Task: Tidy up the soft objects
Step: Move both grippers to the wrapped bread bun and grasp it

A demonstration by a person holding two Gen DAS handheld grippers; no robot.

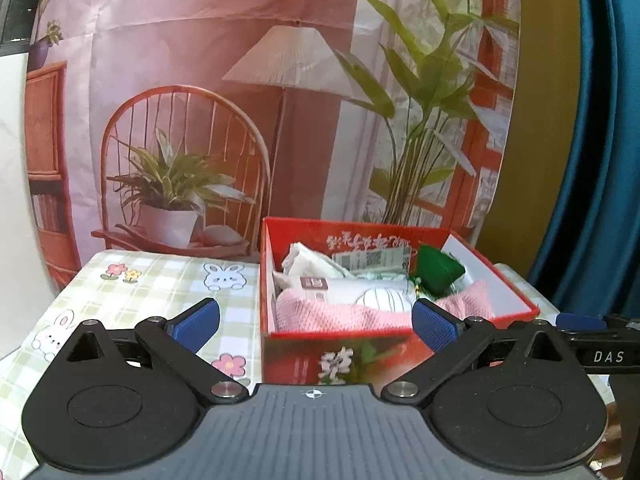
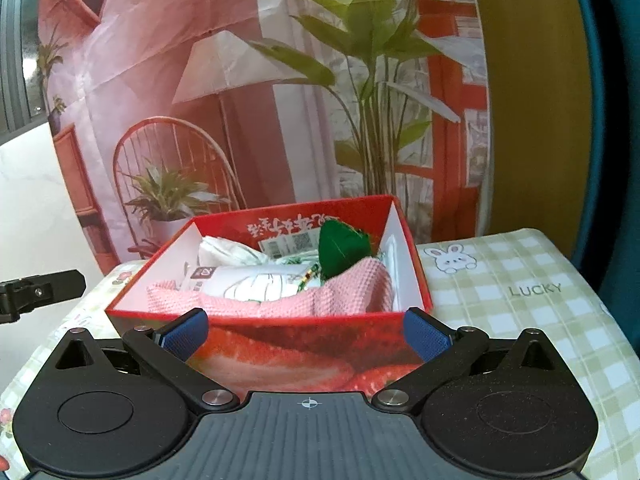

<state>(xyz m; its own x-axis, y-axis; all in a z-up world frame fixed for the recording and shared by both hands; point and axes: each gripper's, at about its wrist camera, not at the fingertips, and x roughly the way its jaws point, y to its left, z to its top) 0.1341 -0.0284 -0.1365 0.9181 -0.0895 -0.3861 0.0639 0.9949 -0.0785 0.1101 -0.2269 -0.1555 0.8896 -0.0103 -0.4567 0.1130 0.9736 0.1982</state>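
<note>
A red cardboard box (image 1: pixel 344 354) stands on the checked tablecloth and also shows in the right wrist view (image 2: pixel 276 354). Inside lie a pink knitted cloth (image 1: pixel 340 314) (image 2: pixel 340 292), a white soft pack (image 1: pixel 384 298) (image 2: pixel 264 284), a green soft item (image 1: pixel 438 270) (image 2: pixel 340 250) and a white crumpled piece (image 1: pixel 308 262) (image 2: pixel 228 252). My left gripper (image 1: pixel 316 322) is open and empty in front of the box. My right gripper (image 2: pixel 306 336) is open and empty, close to the box's near wall.
The tablecloth (image 1: pixel 168 292) (image 2: pixel 512 292) with rabbit and flower prints spreads left and right of the box. A printed room backdrop (image 1: pixel 240 100) hangs behind the table. The other gripper's finger shows at the left edge of the right wrist view (image 2: pixel 40 292).
</note>
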